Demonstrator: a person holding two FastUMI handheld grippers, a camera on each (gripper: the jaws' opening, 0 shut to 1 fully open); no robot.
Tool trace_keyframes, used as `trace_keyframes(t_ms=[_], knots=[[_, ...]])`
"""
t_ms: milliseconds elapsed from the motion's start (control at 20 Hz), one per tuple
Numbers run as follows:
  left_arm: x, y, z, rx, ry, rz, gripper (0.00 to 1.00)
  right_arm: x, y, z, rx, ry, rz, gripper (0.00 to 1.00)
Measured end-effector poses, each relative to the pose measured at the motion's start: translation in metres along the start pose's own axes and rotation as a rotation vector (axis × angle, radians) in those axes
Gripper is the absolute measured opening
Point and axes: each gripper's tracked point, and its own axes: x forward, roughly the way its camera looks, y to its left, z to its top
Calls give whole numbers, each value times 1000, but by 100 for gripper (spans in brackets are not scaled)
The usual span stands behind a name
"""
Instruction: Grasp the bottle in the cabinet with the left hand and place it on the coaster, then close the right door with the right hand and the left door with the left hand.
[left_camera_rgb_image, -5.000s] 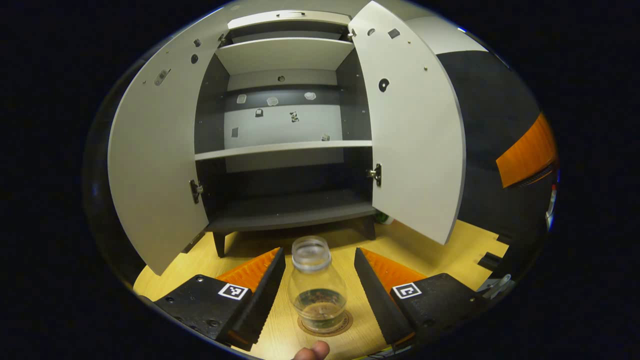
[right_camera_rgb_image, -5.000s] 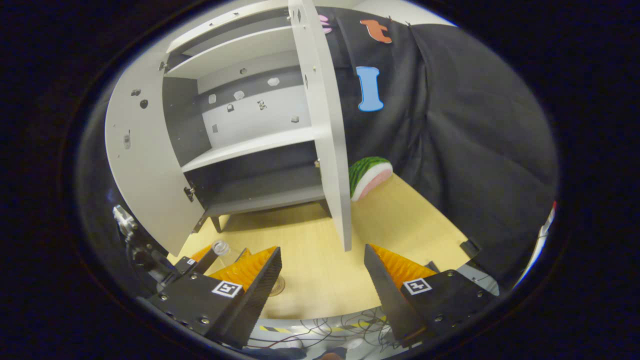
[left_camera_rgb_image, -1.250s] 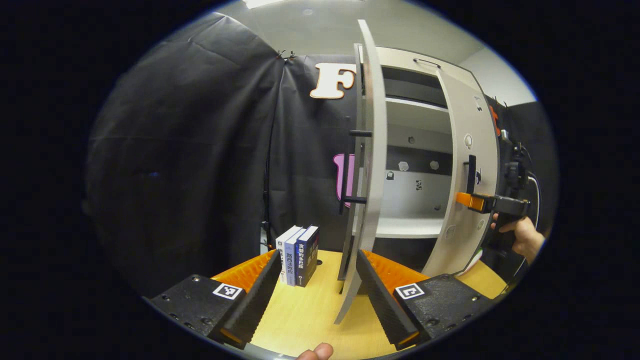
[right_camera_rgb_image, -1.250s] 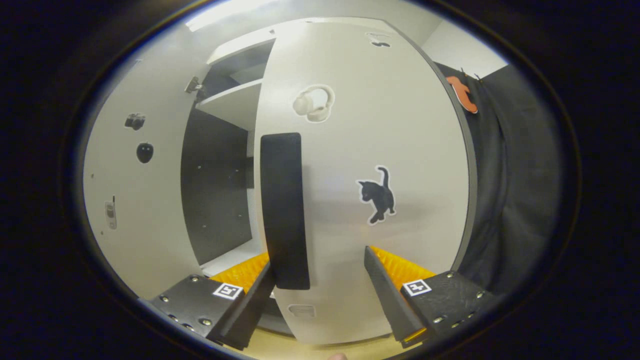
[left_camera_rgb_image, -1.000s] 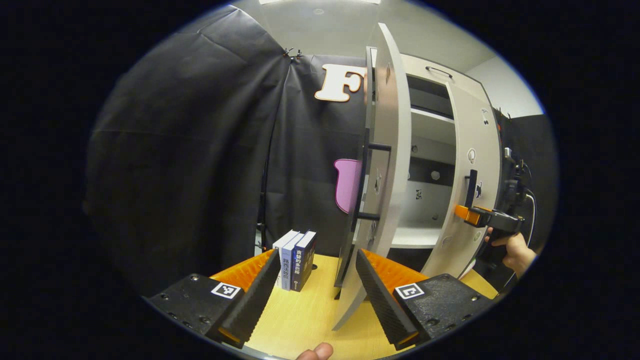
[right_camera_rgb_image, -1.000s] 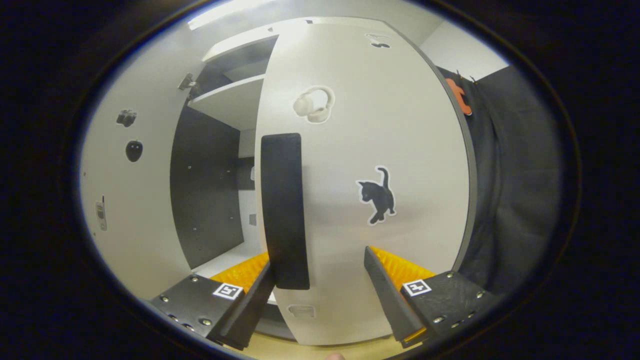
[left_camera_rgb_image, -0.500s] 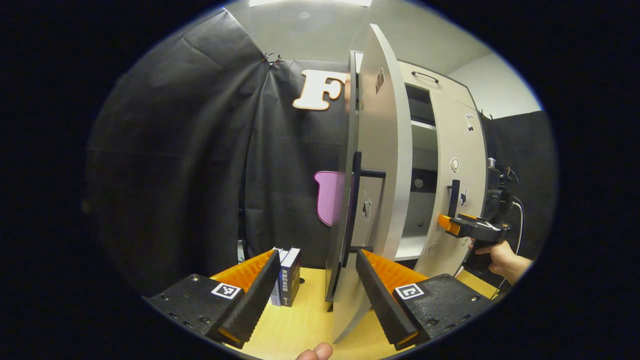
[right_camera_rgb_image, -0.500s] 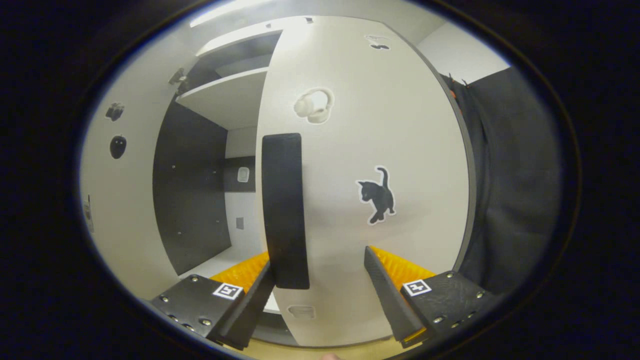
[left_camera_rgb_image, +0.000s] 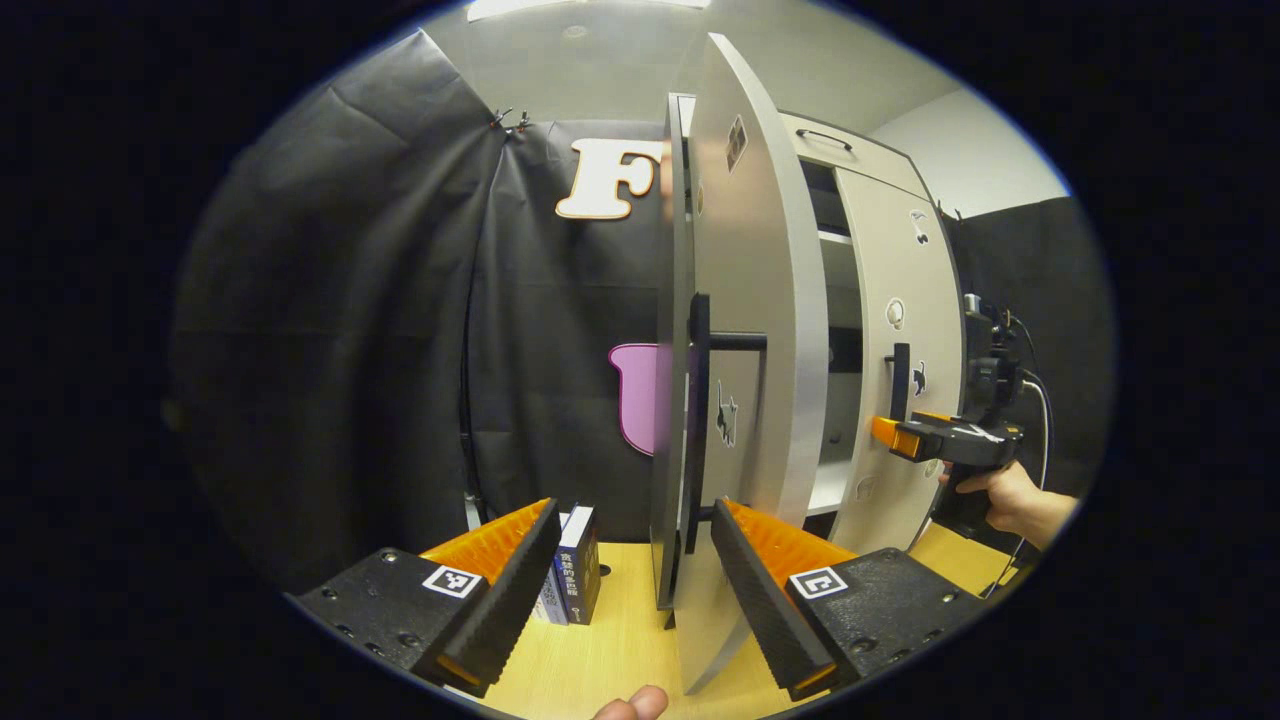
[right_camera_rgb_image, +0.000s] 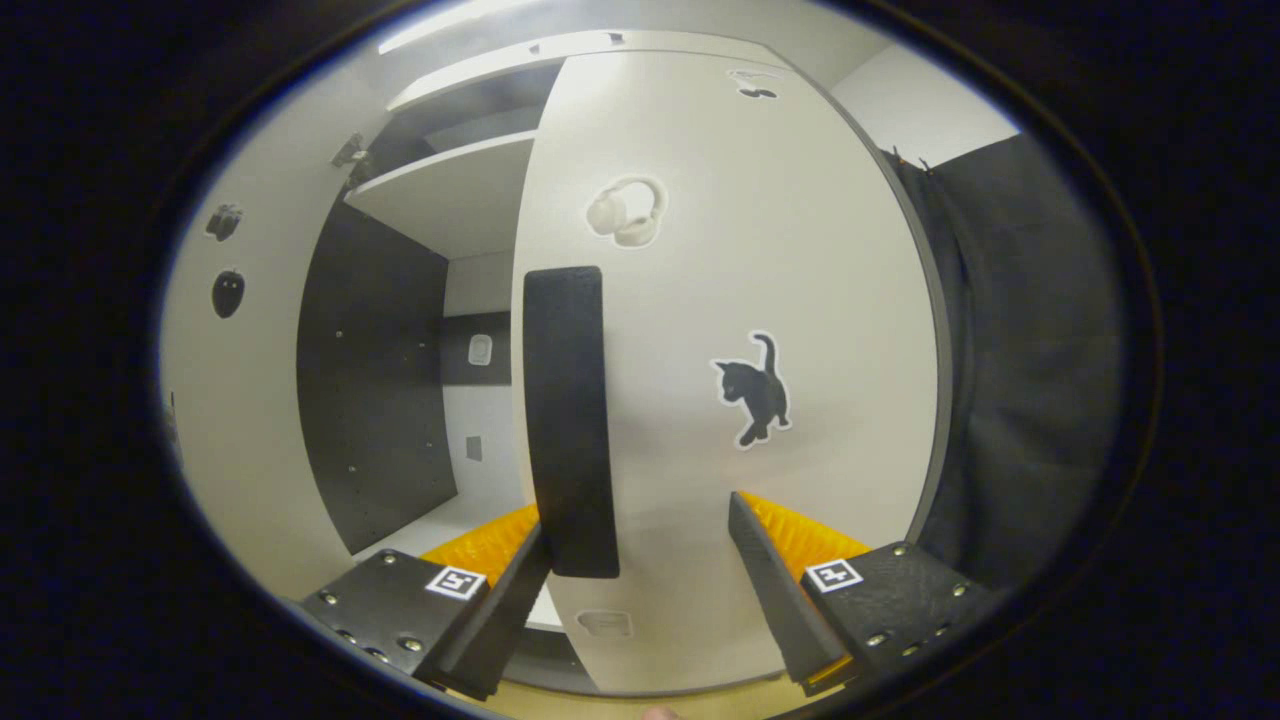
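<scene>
Left hand-held gripper gapes wide astride the left door edge; right hand-held gripper, wide, faces the right door. Two doors, both ajar.

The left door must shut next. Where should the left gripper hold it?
Probably the black bar handle on the left door's outer face: it runs upright and stands off the panel, so approach from that face, jaws straddling the bar.

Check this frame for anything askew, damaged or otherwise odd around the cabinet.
Nothing stands out. The left door and right door are both ajar, as expected mid-closing. Their handles and stickers look intact, and the books stand upright on the table.
</scene>
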Motion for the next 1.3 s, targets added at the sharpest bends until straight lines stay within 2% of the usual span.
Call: trace_keyframes(t_ms=[50,250,300,400,450,550,600,650,750,900,950,1000,1100,1250,1300], knots=[[2,0,0,4,-5,-1,92,-1,0,-1,11,9,9,100],[5,-8,-1,-9,3,-21,96,-17,-1,-3,35,27,44,100],[4,-12,-1,-19,8,-29,96,-25,-2,-5,31,31,51,97],[3,-23,-2,-27,14,-58,96,-40,-9,-7,24,39,49,100],[4,-26,-3,-28,13,-69,92,-47,-14,-9,30,44,49,100],[6,-38,-3,-25,9,-87,92,-62,-23,-11,54,49,52,97],[7,-45,-2,-22,7,-100,96,-70,-26,-13,60,52,59,100],[8,-52,-3,-18,7,-116,92,-77,-28,-14,60,55,66,100],[11,-67,-4,-20,11,-142,96,-91,-33,-19,51,67,76,100],[14,-82,-2,-31,-6,-136,96,-107,-39,-23,59,79,82,100],[16,-86,-2,-26,-11,-134,92,-111,-41,-25,65,85,83,100],[19,-91,-2,-19,-13,-140,95,-114,-44,-28,68,96,79,100],[21,-101,-3,-12,-9,-152,95,-120,-48,-34,79,110,76,97],[27,-112,-3,-9,-15,-159,95,-124,-57,-45,81,133,75,100],[29,-115,-2,-13,-19,-159,92,-127,-63,-49,78,146,66,100]])
